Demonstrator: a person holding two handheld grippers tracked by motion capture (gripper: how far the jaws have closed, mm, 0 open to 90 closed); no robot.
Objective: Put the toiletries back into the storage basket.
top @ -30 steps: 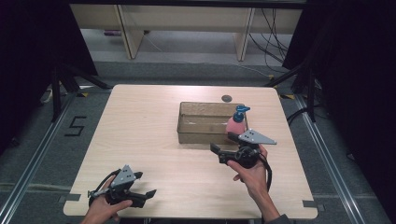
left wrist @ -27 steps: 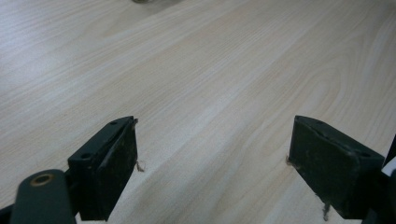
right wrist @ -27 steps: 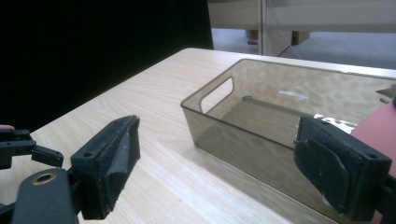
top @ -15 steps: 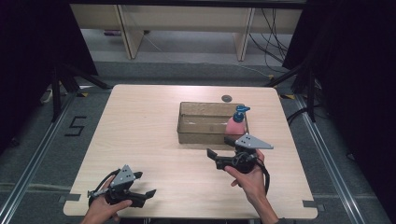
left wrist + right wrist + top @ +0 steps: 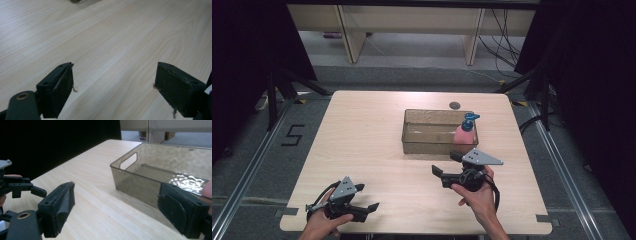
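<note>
The right tongs (image 5: 446,164) are hovering just above the tabletop (image 5: 362,130), jaws standing wide apart with nothing between them, just in front of the clear plastic bin (image 5: 417,142). A pink soap bottle with a blue pump (image 5: 464,132) is standing upright inside the bin at its right end. In the right gripper view the bin (image 5: 140,177) is lying ahead, slightly right of the gap between the jaws, with a handle cutout in its near end wall, and the left tongs (image 5: 30,188) are showing at the left edge. The left tongs (image 5: 364,212) are resting near the tabletop's front left corner, well apart from the bin, jaws also spread wide over bare wood (image 5: 112,45). A small dark disc (image 5: 455,105) is lying just behind the bin.
</note>
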